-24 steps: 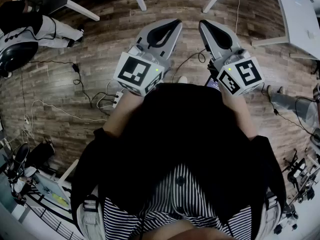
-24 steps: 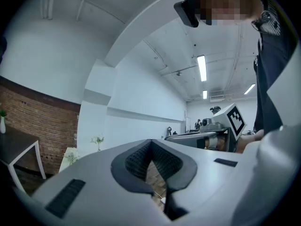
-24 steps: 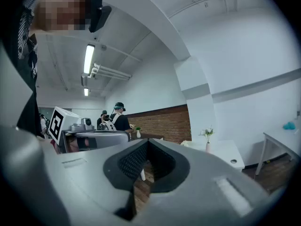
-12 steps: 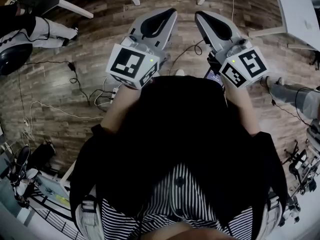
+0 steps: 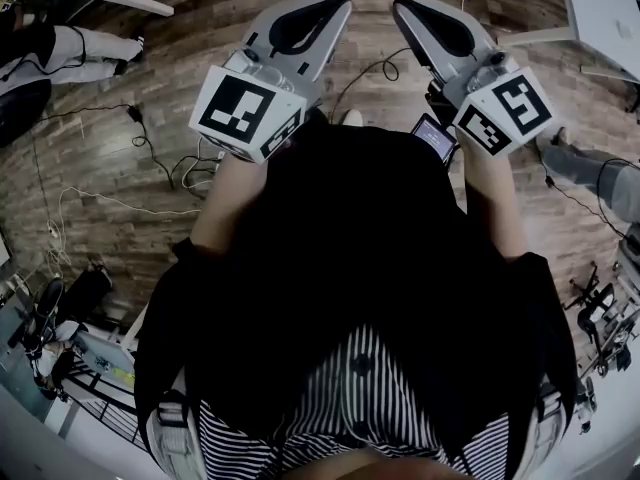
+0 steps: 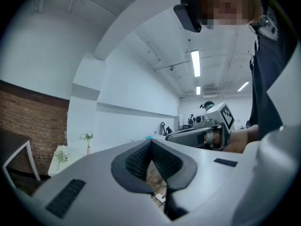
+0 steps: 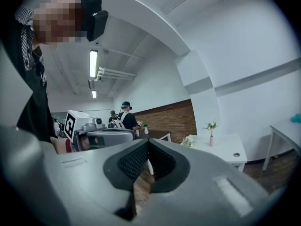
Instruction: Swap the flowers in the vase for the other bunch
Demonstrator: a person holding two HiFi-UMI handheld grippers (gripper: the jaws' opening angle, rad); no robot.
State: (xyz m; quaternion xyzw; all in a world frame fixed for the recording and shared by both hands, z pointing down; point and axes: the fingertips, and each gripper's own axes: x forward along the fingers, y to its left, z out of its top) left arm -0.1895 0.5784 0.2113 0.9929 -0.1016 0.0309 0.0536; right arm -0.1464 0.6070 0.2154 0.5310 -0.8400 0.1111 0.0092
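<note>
In the head view my left gripper [image 5: 335,4] and right gripper [image 5: 404,8] are held side by side in front of my body, over the wood floor. Both point level and hold nothing. The left gripper view shows its jaws [image 6: 150,142] shut. Far off stands a small pink vase with flowers [image 6: 87,138] on a white table [image 6: 75,155], and another pale bunch [image 6: 60,157] lies beside it. The right gripper [image 7: 148,143] is shut too. From its view the vase [image 7: 211,129] and the loose bunch [image 7: 189,140] are well ahead on the same white table [image 7: 228,150].
Cables and a power strip [image 5: 190,173] lie on the floor to my left. White table legs [image 5: 135,3] stand at the far edges, and another white table [image 5: 600,13] is at the right. People [image 7: 126,119] stand by a dark table near the brick wall.
Both grippers have risen toward the head camera and look larger, shifting up in the picture. Their jaws stay shut and empty.
</note>
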